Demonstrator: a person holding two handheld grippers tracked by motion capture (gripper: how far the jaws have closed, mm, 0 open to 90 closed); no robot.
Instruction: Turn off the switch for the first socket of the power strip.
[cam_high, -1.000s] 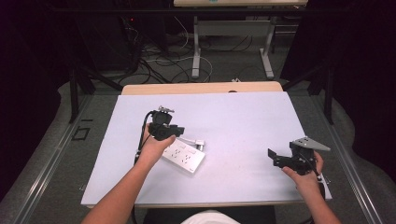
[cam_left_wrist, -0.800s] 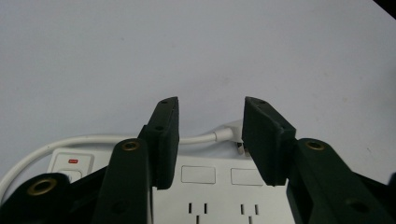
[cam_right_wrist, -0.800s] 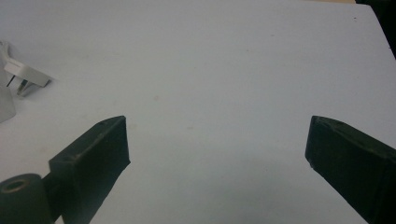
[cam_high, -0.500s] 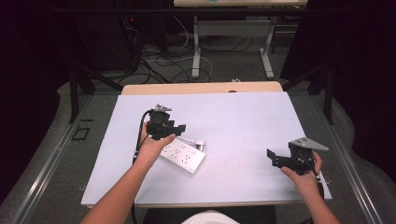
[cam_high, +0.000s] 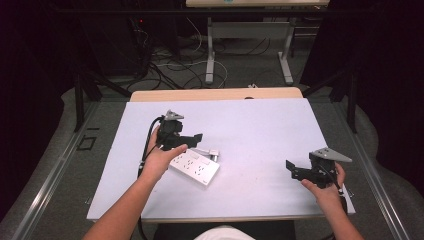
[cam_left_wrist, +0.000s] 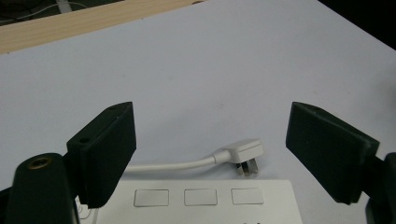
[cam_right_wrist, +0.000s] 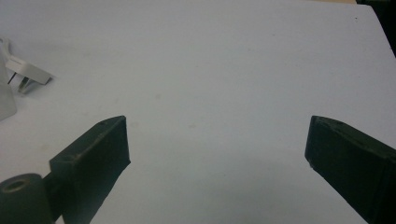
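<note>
On the counter (cam_high: 260, 130) left of centre, a white strip (cam_high: 195, 168) is laid, its plug (cam_left_wrist: 243, 151) just beside it. Above it the left tool (cam_high: 192, 138) is held, jaws just opened wide, nothing gripped. The right tool (cam_high: 291, 169), well apart, is held wide open and empty.

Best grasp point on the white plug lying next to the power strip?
Probably the plug head's flat sides, from above with the left gripper, whose jaws have just been opening with nothing between them. It lies flat, prongs toward the power strip, cord trailing off one end.
</note>
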